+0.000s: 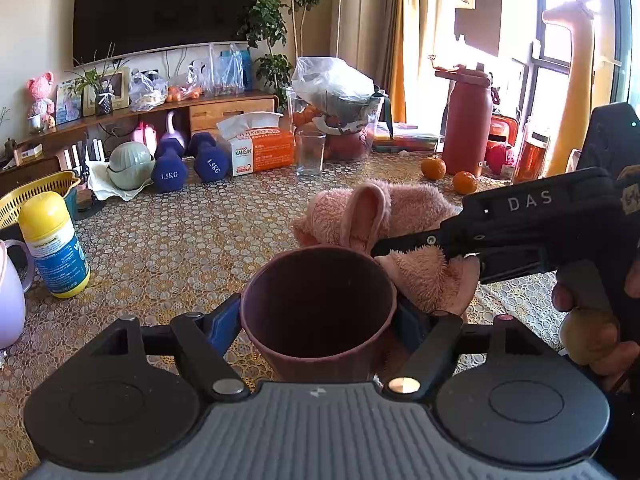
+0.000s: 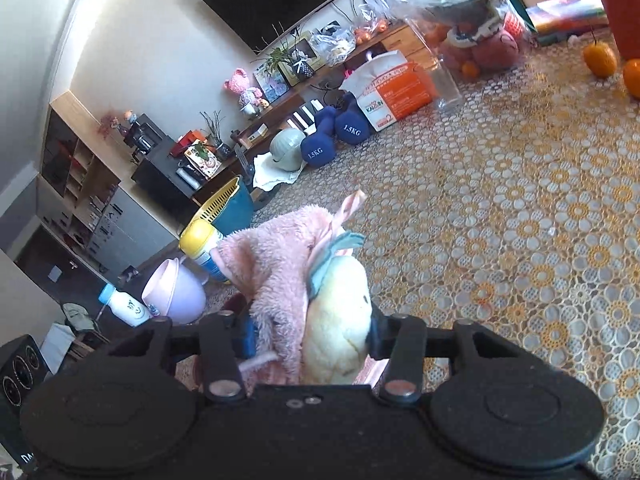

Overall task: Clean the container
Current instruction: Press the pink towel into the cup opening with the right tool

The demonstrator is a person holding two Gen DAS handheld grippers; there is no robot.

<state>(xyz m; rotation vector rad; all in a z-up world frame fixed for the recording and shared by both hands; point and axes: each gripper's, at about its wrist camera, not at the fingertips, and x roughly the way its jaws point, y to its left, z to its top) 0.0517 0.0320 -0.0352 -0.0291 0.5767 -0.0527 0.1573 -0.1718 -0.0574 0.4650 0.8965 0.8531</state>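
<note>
left gripper (image 1: 319, 312) clamped on maroon cup (image 1: 318, 308), held over table (image 1: 180, 240) | right gripper (image 2: 308, 332) clamped on pink fleece cloth (image 2: 276, 264), at cup rim, not inside | wiping apparently just starting; interior left to do

Left wrist view: cup (image 1: 318, 304) base hidden behind gripper body; lilac jug (image 1: 10, 296) cut by left edge. Right wrist view: right gripper (image 2: 308, 334) fingertips buried in pink cloth (image 2: 276, 264); far orange (image 2: 632, 76) cut by right edge.
</note>
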